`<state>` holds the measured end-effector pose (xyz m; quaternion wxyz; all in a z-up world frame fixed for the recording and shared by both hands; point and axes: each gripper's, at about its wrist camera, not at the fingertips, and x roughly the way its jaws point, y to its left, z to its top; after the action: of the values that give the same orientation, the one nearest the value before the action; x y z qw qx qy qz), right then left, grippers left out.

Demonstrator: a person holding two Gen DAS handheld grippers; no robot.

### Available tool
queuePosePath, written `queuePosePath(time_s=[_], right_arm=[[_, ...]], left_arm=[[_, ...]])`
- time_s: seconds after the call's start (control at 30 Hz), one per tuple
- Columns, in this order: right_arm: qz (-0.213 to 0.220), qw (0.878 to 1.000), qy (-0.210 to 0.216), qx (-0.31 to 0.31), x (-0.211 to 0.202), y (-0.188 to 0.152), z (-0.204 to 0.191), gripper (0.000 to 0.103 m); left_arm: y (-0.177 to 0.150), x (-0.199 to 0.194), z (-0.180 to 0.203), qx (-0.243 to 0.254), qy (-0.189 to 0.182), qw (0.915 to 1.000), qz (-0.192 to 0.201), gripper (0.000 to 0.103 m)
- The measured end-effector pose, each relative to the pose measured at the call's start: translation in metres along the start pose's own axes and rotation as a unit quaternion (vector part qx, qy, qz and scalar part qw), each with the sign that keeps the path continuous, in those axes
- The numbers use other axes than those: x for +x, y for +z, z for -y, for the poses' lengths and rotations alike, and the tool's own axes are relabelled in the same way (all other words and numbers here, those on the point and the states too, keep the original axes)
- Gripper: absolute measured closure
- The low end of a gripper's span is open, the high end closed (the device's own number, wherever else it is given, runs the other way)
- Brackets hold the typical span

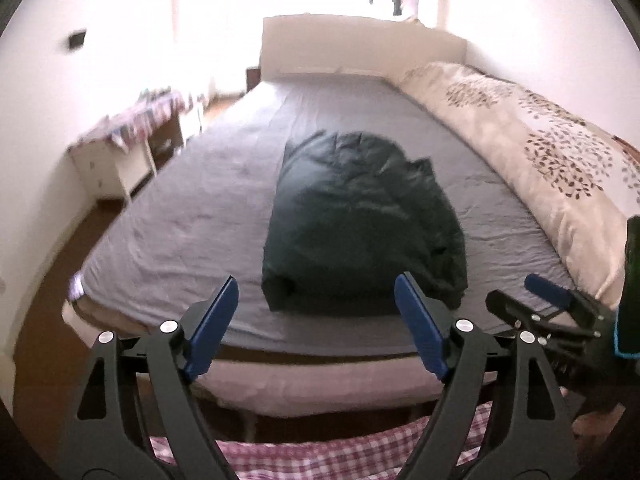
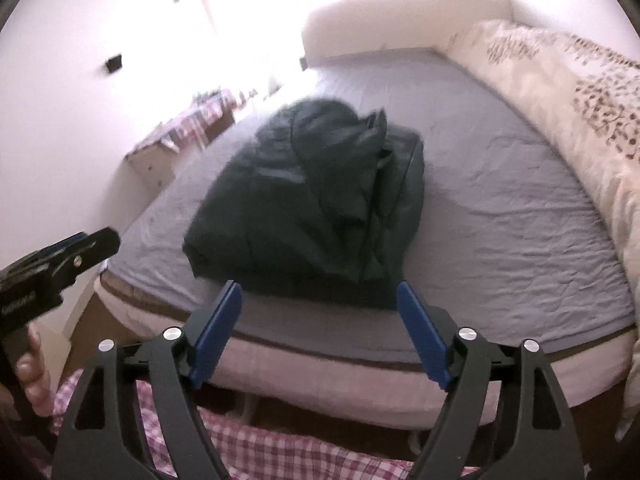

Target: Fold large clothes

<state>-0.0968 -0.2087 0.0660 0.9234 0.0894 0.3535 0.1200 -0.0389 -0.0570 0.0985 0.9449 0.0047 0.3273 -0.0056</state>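
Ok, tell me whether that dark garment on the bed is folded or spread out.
Folded. The dark green garment lies as a compact, thick bundle on the grey sheet, with a doubled edge nearest the cameras; neither gripper touches it.

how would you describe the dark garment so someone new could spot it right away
Start at the big bed with the grey sheet. Near its foot end, roughly mid-width, lies the dark green garment, folded into a puffy, rumpled bundle. It is the only dark thing on the bed; the cream leaf-print quilt runs along the far side by the wall.
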Motion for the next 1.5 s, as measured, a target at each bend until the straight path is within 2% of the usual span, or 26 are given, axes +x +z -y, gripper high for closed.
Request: queuePosePath(time_s=[0.17, 0.23, 0.47, 0.7, 0.9, 1.1, 1.43, 1.5], right_arm=[[0.070, 0.997, -0.029, 0.003, -0.032, 0.013, -0.014, 0.022], [0.083, 0.996, -0.036, 0.008, -0.040, 0.018, -0.022, 0.021], [0.054, 0.996, -0.070, -0.028, -0.042, 0.007, -0.046, 0.021], [0.058, 0.992, -0.107, -0.041, -0.038, 0.008, -0.052, 0.021], [0.037, 0.993, -0.111, -0.028, -0.028, 0.007, -0.044, 0.021], [0.013, 0.994, -0.109, -0.021, -0.016, 0.005, -0.040, 0.021], [0.000, 0.994, -0.109, -0.010, -0.009, 0.002, -0.034, 0.021], [-0.002, 0.994, -0.109, -0.008, -0.008, 0.002, -0.033, 0.021]], left_arm=[[0.018, -0.015, -0.010, -0.010, -0.040, 0.9990, 0.020, 0.023], [0.017, -0.015, -0.013, -0.012, -0.043, 0.9988, 0.021, 0.023], [-0.004, -0.002, -0.026, -0.039, -0.071, 0.9967, -0.011, 0.023], [-0.011, 0.012, -0.026, -0.038, -0.076, 0.9961, -0.024, 0.028], [-0.016, 0.024, -0.032, -0.051, -0.073, 0.9949, -0.047, 0.033], [-0.019, 0.032, -0.034, -0.056, -0.070, 0.9940, -0.061, 0.034], [-0.021, 0.042, -0.033, -0.056, -0.073, 0.9926, -0.079, 0.034], [-0.021, 0.044, -0.032, -0.055, -0.074, 0.9923, -0.082, 0.038]])
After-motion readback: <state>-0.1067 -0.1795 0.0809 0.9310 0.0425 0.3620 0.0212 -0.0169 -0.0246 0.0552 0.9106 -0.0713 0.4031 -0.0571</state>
